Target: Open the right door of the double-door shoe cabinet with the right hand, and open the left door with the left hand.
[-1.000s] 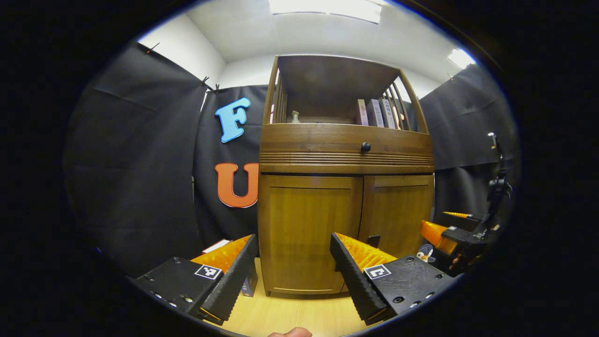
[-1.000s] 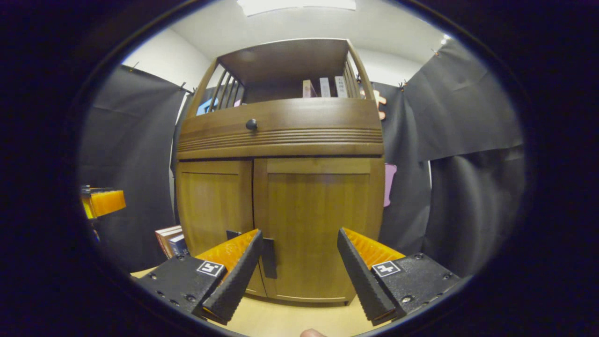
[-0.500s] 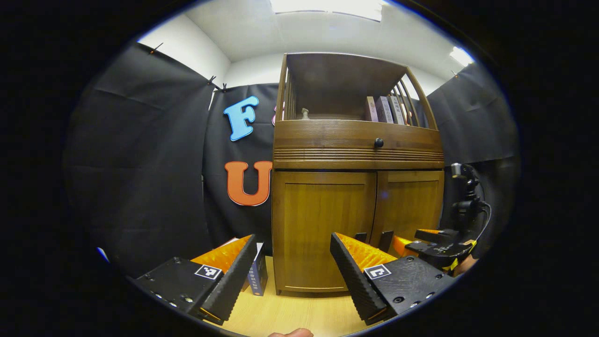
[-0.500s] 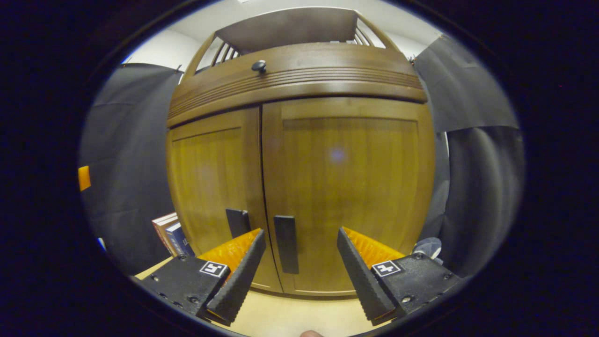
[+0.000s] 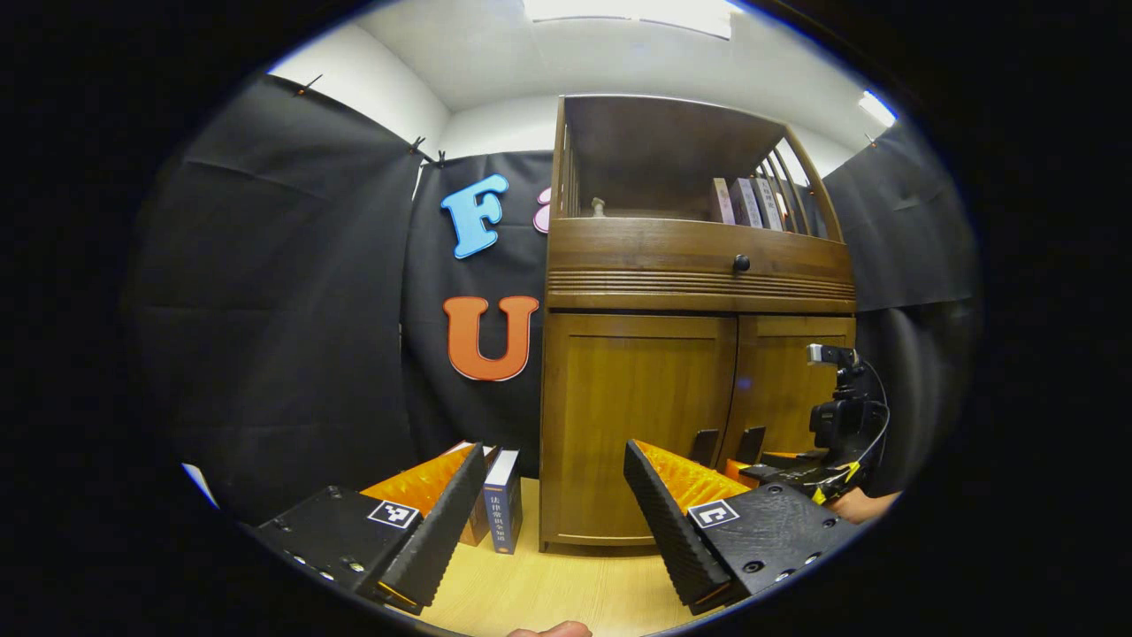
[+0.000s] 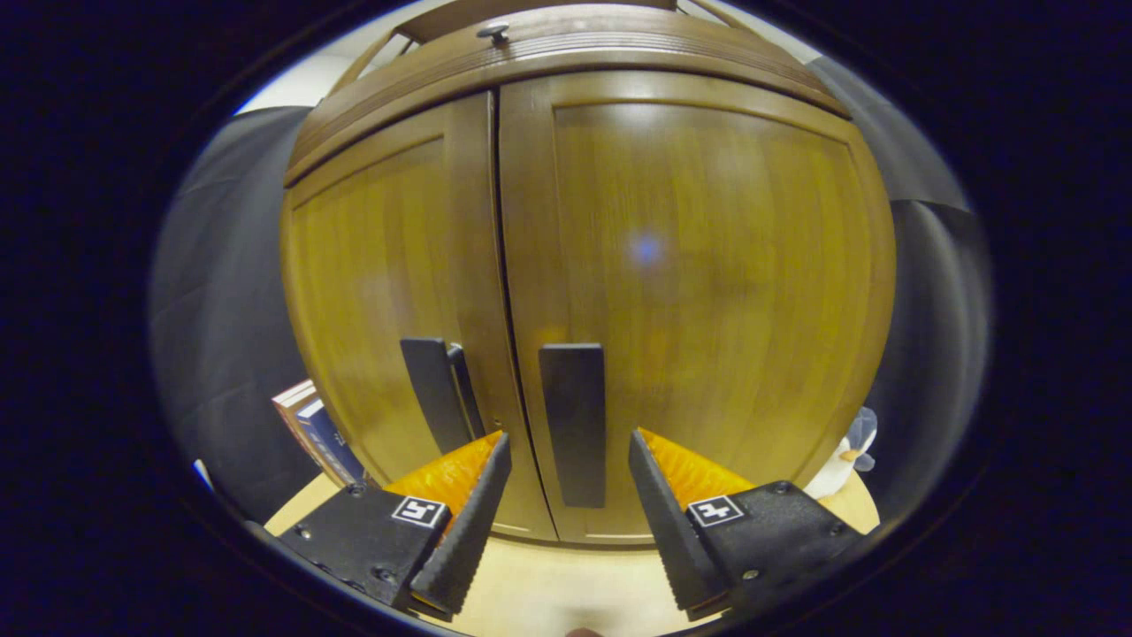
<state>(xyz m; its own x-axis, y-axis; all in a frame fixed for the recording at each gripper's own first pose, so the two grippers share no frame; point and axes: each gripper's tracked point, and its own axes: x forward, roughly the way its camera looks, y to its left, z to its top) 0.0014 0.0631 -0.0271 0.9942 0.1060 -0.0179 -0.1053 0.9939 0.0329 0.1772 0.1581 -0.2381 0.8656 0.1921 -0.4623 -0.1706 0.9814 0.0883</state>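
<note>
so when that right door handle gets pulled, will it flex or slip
Probably neither. The right handle looks like a rigid flat bar standing off the right door, so it should stay stiff. Its smooth faces might slip a little. The open right hand-held gripper straddles it, so closing should hold.

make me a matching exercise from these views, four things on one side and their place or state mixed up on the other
Things:
1. right gripper
2. right door handle
3. books
4. drawer knob

Places or states:
A. standing on the floor by the cabinet's left side
B. on the drawer front above the two shut doors
C. open, fingers either side of a handle, not touching it
D. upright dark bar near the seam between the doors

Pairs: 1-C, 2-D, 3-A, 4-B
</note>
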